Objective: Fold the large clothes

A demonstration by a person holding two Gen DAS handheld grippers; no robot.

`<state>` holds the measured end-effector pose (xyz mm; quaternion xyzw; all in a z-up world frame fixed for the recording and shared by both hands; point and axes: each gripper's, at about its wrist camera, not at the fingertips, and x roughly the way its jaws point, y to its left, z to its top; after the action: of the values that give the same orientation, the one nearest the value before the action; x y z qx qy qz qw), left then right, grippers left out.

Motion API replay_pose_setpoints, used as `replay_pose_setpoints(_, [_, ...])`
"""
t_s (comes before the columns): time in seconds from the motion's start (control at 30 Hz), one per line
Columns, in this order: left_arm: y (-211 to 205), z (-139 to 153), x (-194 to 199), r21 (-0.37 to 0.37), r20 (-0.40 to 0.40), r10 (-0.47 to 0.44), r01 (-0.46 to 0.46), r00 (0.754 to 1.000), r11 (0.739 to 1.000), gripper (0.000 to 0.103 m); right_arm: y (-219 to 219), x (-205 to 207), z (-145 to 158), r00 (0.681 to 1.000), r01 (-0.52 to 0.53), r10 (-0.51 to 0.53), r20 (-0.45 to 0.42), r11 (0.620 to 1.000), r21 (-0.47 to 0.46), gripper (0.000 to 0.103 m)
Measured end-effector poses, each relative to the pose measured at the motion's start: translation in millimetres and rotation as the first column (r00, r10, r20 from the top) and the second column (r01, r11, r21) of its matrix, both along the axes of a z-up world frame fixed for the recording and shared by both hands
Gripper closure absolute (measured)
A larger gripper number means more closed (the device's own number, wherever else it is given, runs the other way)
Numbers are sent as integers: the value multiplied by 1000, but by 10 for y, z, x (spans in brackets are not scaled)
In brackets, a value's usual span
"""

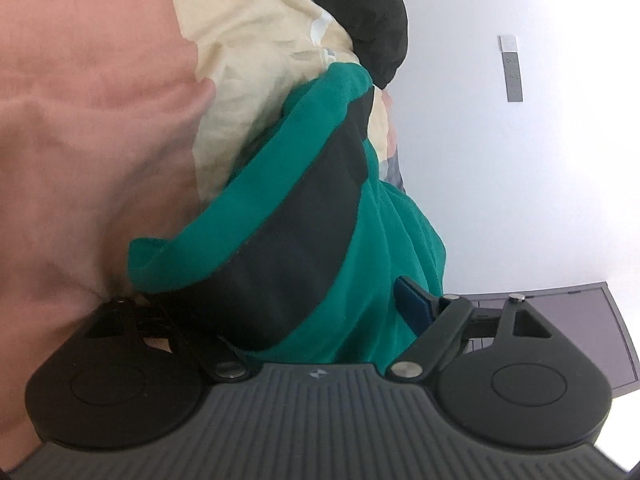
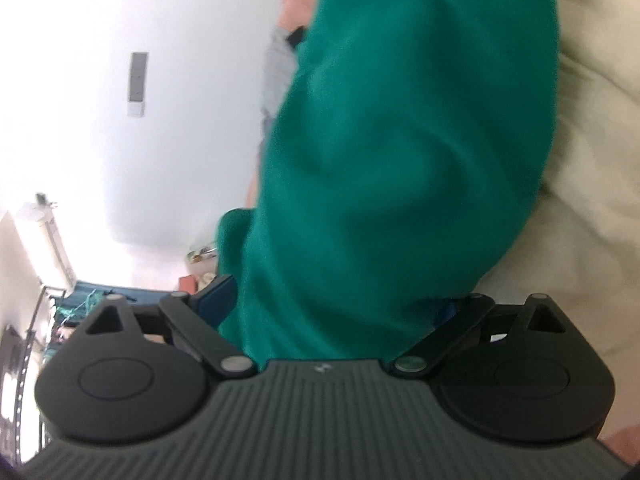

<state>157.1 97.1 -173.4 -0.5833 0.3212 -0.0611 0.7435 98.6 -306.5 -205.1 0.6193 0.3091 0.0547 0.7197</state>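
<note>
Nearest the lens in the left wrist view, the left gripper (image 1: pixel 280 312) stood with its jaws spread wide, the green garment (image 1: pixel 304 208) bunched between them; one blue pad (image 1: pixel 412 304) showed bare beside the cloth, the other was hidden under it, so whether anything pressed on the fabric could not be told. In the right wrist view the right gripper (image 2: pixel 340 304) also stood wide apart around the same green garment (image 2: pixel 400 140), its blue pad (image 2: pixel 218 294) clear of the cloth, so no pinch looked set there.

To do this step well, each gripper probably needed to bite a single clean edge rather than a thick wad, then lift evenly so the cloth hung flat.

The garment's dark band (image 1: pixel 304 220) ran away from the left gripper, slanting up and rightward, which seemed to be its long axis; its true ends were not visible. Beyond the garment lay cream fabric (image 1: pixel 256 60), beside that pink fabric (image 1: pixel 80 120), and farthest a black cloth (image 1: pixel 372 12).
</note>
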Motion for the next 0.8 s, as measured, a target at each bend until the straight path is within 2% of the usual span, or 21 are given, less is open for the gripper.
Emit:
replay_pose_setpoints(0.07, [-3,-7,-31,15,-1,3,-3,1000,1000,33,-43,39,-107,1000,19,-19,-22,1000,11,5])
replay_pose_setpoints(0.1, [-4,-4,-32,22,0,5,-5,1000,1000,41,-48,60,-149,1000,20,-20,-15,1000,24,5])
replay_pose_setpoints(0.2, [0,32,-61,50,16,15,-15,1000,999,59,-10,92,-97,1000,15,-15,11,1000,-19,8])
replay_pose_setpoints(0.27, [-11,91,-111,79,35,16,-19,999,997,68,11,76,-16,999,13,-9,47,997,-70,27])
replay_pose_setpoints(0.3, [-21,125,-135,96,44,16,-20,999,995,72,21,94,18,998,6,0,60,995,-96,31])
replay_pose_setpoints(0.33, [-30,167,-167,113,56,17,-23,998,993,75,18,85,57,997,-1,10,74,993,-120,43])
replay_pose_setpoints(0.37, [-46,217,-219,136,74,18,-28,997,990,77,28,70,105,996,-7,21,90,989,-147,51])
replay_pose_setpoints(0.47, [-85,345,-373,191,106,24,-44,994,981,81,21,3,227,991,-18,46,126,977,-212,62])
replay_pose_setpoints(0.63, [-134,669,-679,264,165,-15,-30,986,964,82,1,-229,434,981,-23,75,180,961,-276,66])
replay_pose_setpoints(0.8, [-212,916,-1142,325,167,-32,-25,985,945,82,-34,-446,723,970,-40,115,216,945,-325,67])
